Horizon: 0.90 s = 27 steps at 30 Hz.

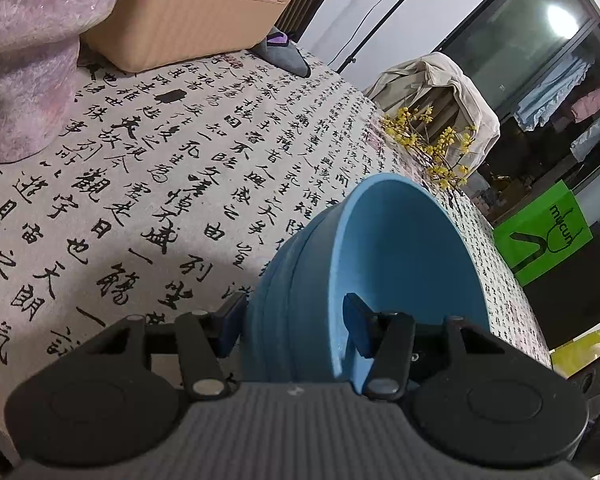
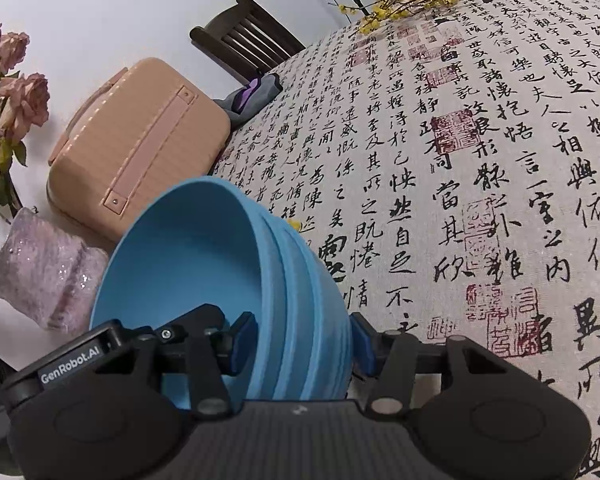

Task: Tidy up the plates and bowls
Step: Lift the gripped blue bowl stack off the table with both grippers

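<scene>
In the left wrist view a stack of nested blue bowls (image 1: 404, 248) is tipped on its side, mouth facing right, above the calligraphy tablecloth (image 1: 148, 168). My left gripper (image 1: 296, 328) is shut on its wall, one pad outside and one pad inside the rim. The right wrist view shows a similar stack of blue bowls (image 2: 188, 256), tipped with its mouth to the left. My right gripper (image 2: 302, 342) is shut on that wall, again with one pad inside and one outside. Neither gripper appears in the other's view.
A peach hard case (image 2: 140, 144) and a pink glittery vase (image 2: 48, 272) with faded roses stand at the table's far side. Yellow flower sprigs (image 1: 432, 136) lie near the table edge. A dark chair (image 2: 244, 44), grey cloth (image 1: 284, 54) and green box (image 1: 544, 232) surround the table.
</scene>
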### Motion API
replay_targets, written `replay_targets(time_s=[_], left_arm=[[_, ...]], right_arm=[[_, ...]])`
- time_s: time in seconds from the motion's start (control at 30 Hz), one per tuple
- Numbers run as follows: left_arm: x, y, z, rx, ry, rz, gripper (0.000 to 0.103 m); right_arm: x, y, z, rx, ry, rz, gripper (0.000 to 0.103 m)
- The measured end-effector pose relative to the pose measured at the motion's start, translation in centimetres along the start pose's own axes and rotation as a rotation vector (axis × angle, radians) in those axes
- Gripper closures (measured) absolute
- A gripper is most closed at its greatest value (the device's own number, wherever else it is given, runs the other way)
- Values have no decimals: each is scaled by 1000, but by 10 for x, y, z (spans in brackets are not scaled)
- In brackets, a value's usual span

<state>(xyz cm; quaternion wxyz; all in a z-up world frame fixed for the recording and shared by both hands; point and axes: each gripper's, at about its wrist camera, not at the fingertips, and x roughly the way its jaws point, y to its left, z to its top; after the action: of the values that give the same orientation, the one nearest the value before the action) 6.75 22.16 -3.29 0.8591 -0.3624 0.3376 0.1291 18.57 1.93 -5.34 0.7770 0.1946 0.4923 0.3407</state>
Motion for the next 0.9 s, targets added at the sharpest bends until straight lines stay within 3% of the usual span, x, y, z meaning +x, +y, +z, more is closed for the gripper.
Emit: replay_targets(time_s=[0.9], left_arm=[[-11,-38,-14,57,-21,-26,49]], right_arm=[[-40,-15,-4,22,-53,18,52]])
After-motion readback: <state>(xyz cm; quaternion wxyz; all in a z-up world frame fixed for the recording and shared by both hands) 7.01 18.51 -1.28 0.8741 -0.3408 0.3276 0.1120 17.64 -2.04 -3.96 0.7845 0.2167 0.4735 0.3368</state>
